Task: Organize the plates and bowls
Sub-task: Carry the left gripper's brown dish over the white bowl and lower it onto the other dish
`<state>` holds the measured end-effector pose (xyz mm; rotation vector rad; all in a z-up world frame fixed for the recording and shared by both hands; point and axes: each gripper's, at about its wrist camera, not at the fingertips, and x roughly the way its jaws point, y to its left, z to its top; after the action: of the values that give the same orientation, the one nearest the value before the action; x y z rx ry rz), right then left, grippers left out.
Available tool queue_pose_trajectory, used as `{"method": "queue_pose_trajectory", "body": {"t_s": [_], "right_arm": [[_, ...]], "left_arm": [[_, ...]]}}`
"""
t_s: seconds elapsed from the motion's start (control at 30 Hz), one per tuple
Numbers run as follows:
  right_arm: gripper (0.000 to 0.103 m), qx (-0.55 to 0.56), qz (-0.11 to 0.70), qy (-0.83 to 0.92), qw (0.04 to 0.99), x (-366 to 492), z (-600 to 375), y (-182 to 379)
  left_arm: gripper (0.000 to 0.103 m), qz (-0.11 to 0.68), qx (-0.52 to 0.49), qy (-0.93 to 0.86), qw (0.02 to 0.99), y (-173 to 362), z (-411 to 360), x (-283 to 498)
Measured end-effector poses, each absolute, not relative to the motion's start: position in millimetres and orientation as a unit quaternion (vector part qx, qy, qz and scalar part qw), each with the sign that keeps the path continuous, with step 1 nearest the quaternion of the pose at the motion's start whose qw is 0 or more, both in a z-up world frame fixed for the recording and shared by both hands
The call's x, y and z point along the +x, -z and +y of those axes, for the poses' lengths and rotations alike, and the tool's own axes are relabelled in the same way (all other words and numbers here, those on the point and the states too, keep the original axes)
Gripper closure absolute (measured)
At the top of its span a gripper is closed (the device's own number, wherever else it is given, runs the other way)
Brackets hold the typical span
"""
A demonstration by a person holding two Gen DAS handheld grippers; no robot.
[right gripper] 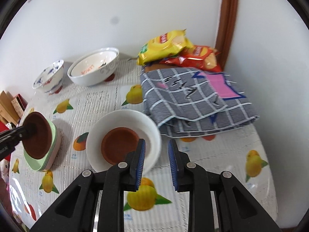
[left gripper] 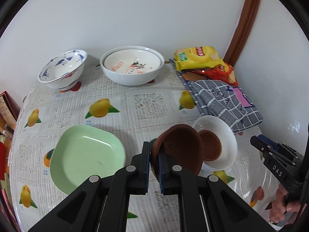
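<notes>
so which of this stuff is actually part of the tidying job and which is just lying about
Part of the job:
brown dish clamped in the left hand-held gripper
second brown dish inside the white plate
green plate
blue-patterned bowl
large white bowl with a plate nested inside

Just lying about:
yellow snack bag
red snack bag
checked cloth
</notes>
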<state>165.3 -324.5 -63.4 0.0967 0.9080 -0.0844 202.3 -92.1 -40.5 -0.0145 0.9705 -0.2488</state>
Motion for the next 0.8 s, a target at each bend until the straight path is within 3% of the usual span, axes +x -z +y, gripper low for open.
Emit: {"method": "queue_pose_trajectory", "body": {"t_s": [0.1,0.8], "right_arm": [[0.074,0.049,0.435,0.050,0.898,155,-339,61],[0.074,0.097,0.443,0.083,0.887,139,-412,96]], "left_arm": [[0.095,0.466,-0.003,0.132,0.875,40,-111,201],[0.095,0.500,0.013,0.158,0.851,85,-183,229]]}}
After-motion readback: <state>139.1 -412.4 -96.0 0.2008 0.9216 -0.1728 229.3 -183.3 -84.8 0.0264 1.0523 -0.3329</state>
